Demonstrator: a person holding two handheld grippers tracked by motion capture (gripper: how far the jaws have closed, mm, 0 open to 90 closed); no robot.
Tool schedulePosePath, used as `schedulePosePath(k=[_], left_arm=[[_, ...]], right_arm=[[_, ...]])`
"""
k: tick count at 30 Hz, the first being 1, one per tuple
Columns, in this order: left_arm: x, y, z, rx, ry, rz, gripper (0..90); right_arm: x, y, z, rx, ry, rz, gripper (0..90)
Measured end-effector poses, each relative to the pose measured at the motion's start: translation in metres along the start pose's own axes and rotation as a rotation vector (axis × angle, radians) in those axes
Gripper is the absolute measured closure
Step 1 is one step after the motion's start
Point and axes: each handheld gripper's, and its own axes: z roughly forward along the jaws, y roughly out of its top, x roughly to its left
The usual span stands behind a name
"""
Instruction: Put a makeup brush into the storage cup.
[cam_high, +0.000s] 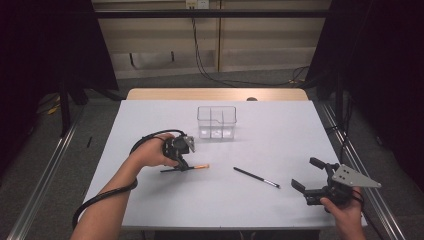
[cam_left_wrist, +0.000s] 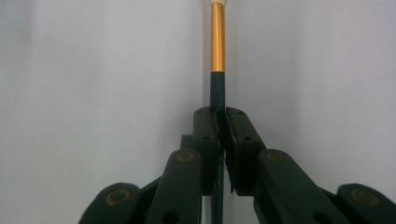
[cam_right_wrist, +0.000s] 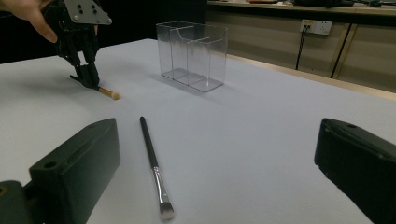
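A thin brush with a dark handle, an orange-gold ferrule (cam_left_wrist: 217, 42) and a pale tip lies on the white table (cam_high: 280, 135). My left gripper (cam_high: 182, 166) points down at it and is shut on its dark handle (cam_left_wrist: 217, 93); in the right gripper view that gripper (cam_right_wrist: 88, 79) stands on the brush (cam_right_wrist: 108, 92). A second brush, black with a silver ferrule (cam_high: 256, 177), lies loose mid-table (cam_right_wrist: 152, 158). My right gripper (cam_high: 305, 173) rests open near the front right edge, with nothing between its jaws.
A clear plastic organizer (cam_high: 216, 121) with several compartments stands toward the back centre of the table (cam_right_wrist: 192, 53). A wooden strip runs along the far edge (cam_high: 215, 94). Metal rails flank the table on both sides.
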Motion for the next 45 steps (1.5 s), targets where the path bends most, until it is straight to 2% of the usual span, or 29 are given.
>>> schedulePosePath(k=[1,3,4,13,15,17,23,24,26,27,29,31,34,37,38,43,45], left_arm=[[0.000,0.001,0.000,0.002,-0.007,-0.015,83.0],[0.001,0.004,0.000,0.027,-0.007,-0.008,82.8],[0.000,0.004,0.001,0.029,-0.004,-0.023,82.7],[0.001,0.008,0.002,0.060,-0.003,-0.038,82.0],[0.002,0.007,0.002,0.054,-0.011,-0.047,82.0],[0.000,0.007,0.003,0.042,0.005,-0.050,82.0],[-0.004,0.010,0.002,0.067,0.037,-0.053,83.8],[-0.005,0.009,0.003,0.058,0.034,-0.067,83.8],[-0.004,0.009,0.002,0.060,0.035,-0.060,83.8],[-0.005,0.008,0.002,0.045,0.037,-0.085,83.8],[-0.005,0.008,0.002,0.049,0.046,-0.081,83.8],[-0.005,0.009,0.001,0.058,0.037,-0.084,83.8],[-0.005,0.007,-0.001,0.029,0.041,-0.109,83.7],[-0.003,0.005,-0.005,0.006,0.036,-0.115,83.7],[-0.002,0.002,-0.009,-0.045,0.040,-0.138,83.7],[0.000,-0.007,-0.019,-0.156,0.033,-0.184,83.7],[0.000,-0.011,-0.023,-0.218,0.044,-0.205,83.7]], right_arm=[[0.000,0.000,0.000,-0.001,-0.001,0.001,0.0],[0.000,0.000,0.000,0.000,0.002,-0.001,0.0],[0.000,0.000,0.000,0.000,0.003,-0.002,0.0],[0.000,0.000,0.000,0.000,0.003,-0.002,0.0],[0.000,0.000,0.001,0.000,0.003,-0.003,0.0],[0.000,0.000,0.001,0.001,0.003,-0.003,0.0],[0.000,0.000,0.001,0.002,0.001,-0.003,0.0],[0.000,0.000,0.001,0.002,0.001,-0.002,0.0],[0.000,0.000,0.001,0.002,0.001,-0.003,0.0],[0.000,0.000,0.001,0.001,0.001,-0.003,0.0],[0.000,0.000,0.001,0.002,0.001,-0.003,0.0],[0.000,0.000,0.001,0.002,0.001,-0.002,0.0],[0.000,0.000,0.000,0.000,0.001,-0.005,0.0],[0.000,0.000,0.001,-0.001,-0.001,0.001,0.0],[0.000,0.000,0.000,0.000,-0.001,0.001,0.0],[0.000,0.000,0.000,-0.001,-0.002,0.001,0.0],[0.000,0.000,0.000,-0.001,-0.002,0.000,0.0]])
